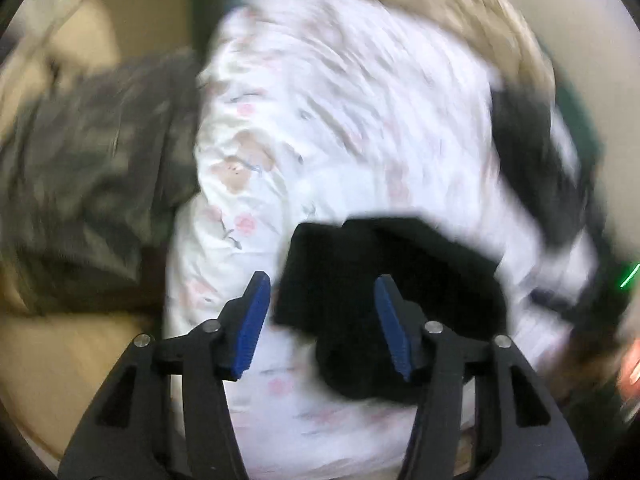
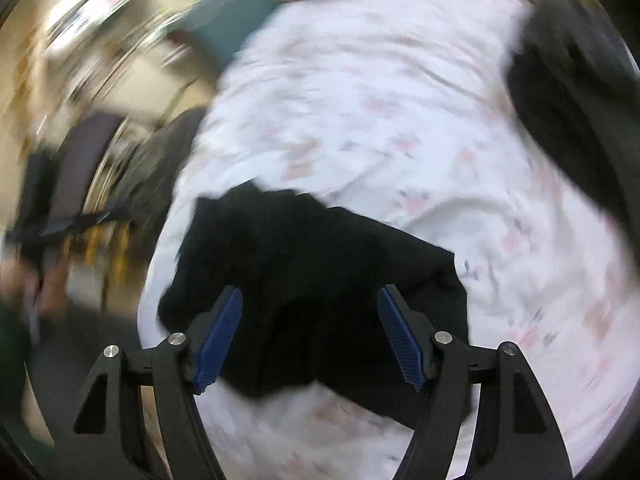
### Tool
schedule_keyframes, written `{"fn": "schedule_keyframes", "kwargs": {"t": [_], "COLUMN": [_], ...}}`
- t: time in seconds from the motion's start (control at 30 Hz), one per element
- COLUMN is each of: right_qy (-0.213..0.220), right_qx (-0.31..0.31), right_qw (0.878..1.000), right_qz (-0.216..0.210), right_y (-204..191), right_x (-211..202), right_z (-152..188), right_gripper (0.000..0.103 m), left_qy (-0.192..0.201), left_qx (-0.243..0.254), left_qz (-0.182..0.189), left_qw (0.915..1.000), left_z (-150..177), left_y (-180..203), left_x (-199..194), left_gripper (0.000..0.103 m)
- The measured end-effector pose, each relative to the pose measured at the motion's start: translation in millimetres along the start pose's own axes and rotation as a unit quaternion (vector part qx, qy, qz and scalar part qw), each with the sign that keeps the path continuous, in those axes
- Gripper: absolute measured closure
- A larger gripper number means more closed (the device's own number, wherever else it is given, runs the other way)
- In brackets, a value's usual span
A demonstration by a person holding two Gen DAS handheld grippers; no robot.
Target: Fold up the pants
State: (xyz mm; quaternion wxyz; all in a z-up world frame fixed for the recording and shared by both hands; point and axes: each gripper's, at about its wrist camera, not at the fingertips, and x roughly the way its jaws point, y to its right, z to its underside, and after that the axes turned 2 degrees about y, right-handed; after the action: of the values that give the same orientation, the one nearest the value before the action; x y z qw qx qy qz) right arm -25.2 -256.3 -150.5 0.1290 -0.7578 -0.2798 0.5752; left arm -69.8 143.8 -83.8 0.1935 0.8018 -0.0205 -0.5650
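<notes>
Left gripper (image 1: pixel 322 312) hovers with blue pads (image 1: pixel 252 328) spread wide, nothing between them; right gripper (image 2: pixel 310 332) matches, fingers (image 2: pixel 402 338) splayed apart, gripping nothing

Black pants (image 2: pixel 320 300) lie bunched on the white floral bedsheet (image 2: pixel 400 120)

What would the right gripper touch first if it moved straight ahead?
Most likely the black pants lying on the floral bedsheet: they fill the space between the open right gripper, though blur hides the depth.
</notes>
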Motion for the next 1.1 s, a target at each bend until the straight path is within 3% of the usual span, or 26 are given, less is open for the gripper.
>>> {"fn": "schedule_keyframes", "kwargs": {"t": [0.07, 0.1, 0.13, 0.17, 0.2, 0.23, 0.33, 0.43, 0.5, 0.6, 0.63, 0.7, 0.8, 0.9, 0.97, 1.03, 1.1], "right_qy": [-0.017, -0.023, -0.029, -0.028, -0.015, 0.007, 0.039, 0.0, -0.045, -0.124, -0.133, -0.123, -0.095, -0.041, -0.015, -0.004, 0.006], "right_qx": [0.016, 0.014, 0.007, -0.005, -0.017, -0.038, -0.12, -0.161, -0.175, -0.178, -0.184, -0.189, -0.138, -0.075, 0.014, 0.121, 0.219], "right_qw": [1.0, 1.0, 1.0, 1.0, 1.0, 0.999, 0.991, 0.984, 0.981, 0.972, 0.97, 0.969, 0.98, 0.995, 1.0, 0.993, 0.976], "right_qz": [0.007, 0.005, -0.001, -0.005, -0.007, -0.019, -0.052, -0.075, -0.067, -0.086, -0.091, -0.098, -0.11, -0.044, 0.002, 0.008, -0.012], "right_y": [-3, -8, -16, -28, -40, -55, -119, -161, -177, -182, -182, -178, -146, -93, -39, 7, 46], "right_x": [26, 35, 43, 49, 46, 41, 31, 54, 86, 122, 121, 103, 64, 28, 14, 10, 12], "right_z": [2, 4, 7, 10, 12, 13, 21, 32, 43, 66, 71, 77, 64, 43, 31, 30, 40], "right_gripper": [0.032, 0.038, 0.068, 0.08, 0.082, 0.091, 0.091, 0.089, 0.082, 0.055, 0.048, 0.047, 0.046, 0.044, 0.043, 0.043, 0.043], "left_qy": [0.001, -0.002, 0.003, 0.012, 0.017, 0.021, 0.03, 0.045, 0.04, 0.019, 0.007, -0.022, -0.058, -0.065, -0.072, -0.072, -0.064], "left_qx": [-0.035, -0.038, -0.034, -0.032, -0.035, -0.044, -0.075, -0.094, -0.1, -0.084, -0.068, -0.033, 0.023, 0.054, 0.056, 0.036, 0.013], "left_qz": [0.015, 0.012, 0.011, 0.002, -0.008, -0.009, 0.001, 0.006, 0.015, 0.017, 0.014, 0.014, 0.008, -0.013, -0.024, -0.018, -0.002], "left_qw": [0.9993, 0.9992, 0.9993, 0.9994, 0.9992, 0.9988, 0.9968, 0.9946, 0.9941, 0.9962, 0.9976, 0.9991, 0.998, 0.9964, 0.9956, 0.9966, 0.9979], "left_z": [0, -4, -5, -6, -6, -6, -12, -17, -19, -14, -10, 0, 15, 22, 21, 16, 6], "left_y": [-7, -8, -8, -11, -13, -18, -29, -33, -33, -23, -16, -1, 24, 39, 44, 44, 41], "left_x": [3, 5, 4, 3, 3, 3, 0, -8, -7, 2, 8, 20, 39, 57, 71, 81, 89], "left_gripper": [0.052, 0.052, 0.052, 0.052, 0.052, 0.052, 0.052, 0.052, 0.049, 0.048, 0.048, 0.047, 0.047, 0.047, 0.048, 0.05, 0.05]}}
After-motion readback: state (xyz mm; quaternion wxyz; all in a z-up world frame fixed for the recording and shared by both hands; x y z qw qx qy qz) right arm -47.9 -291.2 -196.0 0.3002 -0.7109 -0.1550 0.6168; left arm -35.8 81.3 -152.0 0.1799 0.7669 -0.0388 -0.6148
